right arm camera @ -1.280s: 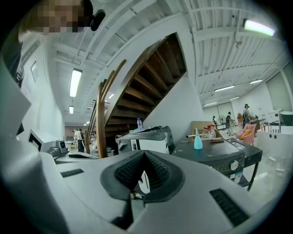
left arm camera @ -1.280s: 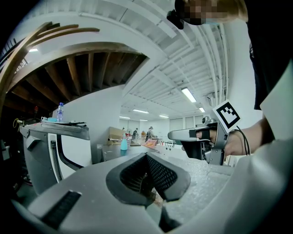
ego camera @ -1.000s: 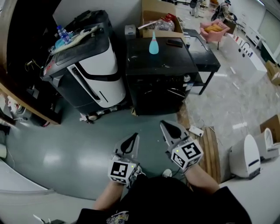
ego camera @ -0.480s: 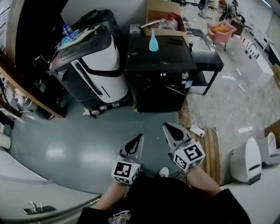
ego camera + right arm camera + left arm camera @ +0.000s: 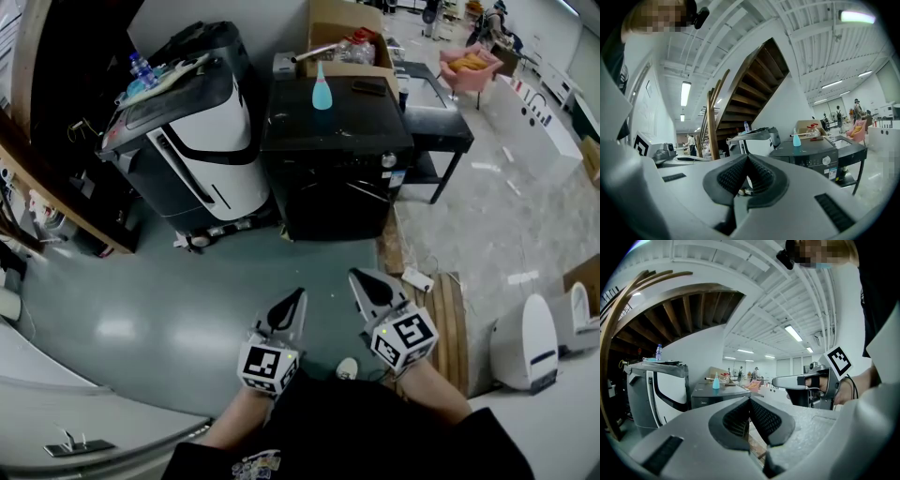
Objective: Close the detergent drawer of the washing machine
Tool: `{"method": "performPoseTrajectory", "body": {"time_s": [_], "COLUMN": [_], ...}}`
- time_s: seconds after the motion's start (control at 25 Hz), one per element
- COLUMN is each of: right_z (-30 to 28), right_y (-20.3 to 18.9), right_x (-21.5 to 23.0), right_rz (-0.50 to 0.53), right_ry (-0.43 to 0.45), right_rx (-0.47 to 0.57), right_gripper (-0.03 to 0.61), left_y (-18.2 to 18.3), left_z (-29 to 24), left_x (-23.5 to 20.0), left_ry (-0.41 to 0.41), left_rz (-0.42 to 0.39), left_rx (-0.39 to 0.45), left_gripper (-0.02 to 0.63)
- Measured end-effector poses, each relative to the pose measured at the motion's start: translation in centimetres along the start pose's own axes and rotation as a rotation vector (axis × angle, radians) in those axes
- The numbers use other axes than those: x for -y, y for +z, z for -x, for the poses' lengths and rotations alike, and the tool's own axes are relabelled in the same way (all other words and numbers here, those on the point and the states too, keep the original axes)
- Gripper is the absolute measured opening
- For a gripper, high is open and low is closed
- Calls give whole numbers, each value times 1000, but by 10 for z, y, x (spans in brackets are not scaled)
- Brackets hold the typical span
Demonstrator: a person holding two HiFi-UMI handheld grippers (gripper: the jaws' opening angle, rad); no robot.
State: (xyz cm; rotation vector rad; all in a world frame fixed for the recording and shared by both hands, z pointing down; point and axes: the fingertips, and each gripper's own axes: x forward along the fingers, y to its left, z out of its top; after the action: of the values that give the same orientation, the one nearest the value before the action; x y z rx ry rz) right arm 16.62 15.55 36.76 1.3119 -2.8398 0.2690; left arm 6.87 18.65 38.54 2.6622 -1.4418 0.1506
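The black washing machine (image 5: 337,178) stands at the middle back of the head view, with a light blue bottle (image 5: 322,94) on its lid. Its control panel with a round knob (image 5: 387,161) faces me; the detergent drawer is too small to make out. My left gripper (image 5: 298,298) and right gripper (image 5: 358,277) are held side by side in front of my body, over the grey floor and well short of the machine. Both are shut with nothing between the jaws. The machine (image 5: 811,157) lies ahead to the right in the right gripper view.
A white and black appliance (image 5: 202,141) stands left of the machine, a cardboard box (image 5: 342,37) behind it, and a low black table (image 5: 436,103) to its right. Wooden boards (image 5: 450,319) and white devices (image 5: 525,342) lie at the right. A wooden stair (image 5: 28,141) is at the far left.
Both grippers stay shut and side by side in front of my body. The whole view has shifted a little, and a pale curved edge now shows at the lower left.
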Motion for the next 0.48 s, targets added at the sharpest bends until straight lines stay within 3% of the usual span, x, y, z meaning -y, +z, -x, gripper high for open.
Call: {"method": "performPoseTrajectory", "body": {"time_s": [0.48], "right_z": [-2], "right_y": [0], "right_x": [10], "right_rz": [-16], "right_ry": [-14], "right_rx": [4], "right_gripper": [-3], "left_y": [3], "left_z": [-10], "left_x": [0], "left_ry": [-13], "left_rz": [-13], "left_rx": [7], "left_gripper": [3]}}
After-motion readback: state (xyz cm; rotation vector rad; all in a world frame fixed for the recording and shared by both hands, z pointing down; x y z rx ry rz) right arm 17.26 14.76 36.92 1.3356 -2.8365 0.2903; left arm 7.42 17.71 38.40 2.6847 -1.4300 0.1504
